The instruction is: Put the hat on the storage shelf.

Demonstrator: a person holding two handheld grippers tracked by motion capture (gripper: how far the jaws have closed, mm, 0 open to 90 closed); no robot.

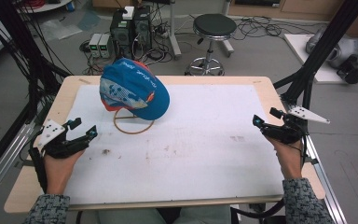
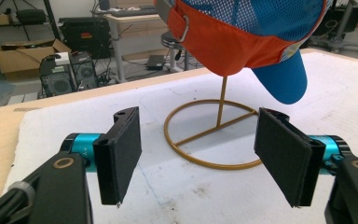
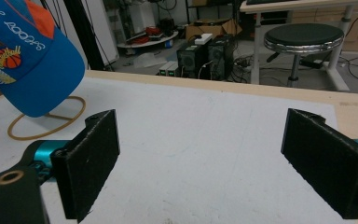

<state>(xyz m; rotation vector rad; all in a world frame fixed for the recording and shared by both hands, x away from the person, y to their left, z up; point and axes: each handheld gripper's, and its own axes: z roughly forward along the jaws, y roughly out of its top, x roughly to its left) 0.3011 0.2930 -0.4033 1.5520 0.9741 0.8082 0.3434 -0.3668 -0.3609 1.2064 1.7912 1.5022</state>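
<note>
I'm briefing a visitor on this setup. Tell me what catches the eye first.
A blue and orange cap perches on a gold wire stand at the table's far left. The white mat covers most of the table, bare but for a few smudges. The left gripper and right gripper are at the mat's two sides, both open and holding nothing.

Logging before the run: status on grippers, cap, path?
Left gripper and right gripper open, empty. Cap on gold stand, untouched. White mat between them clear.
</note>
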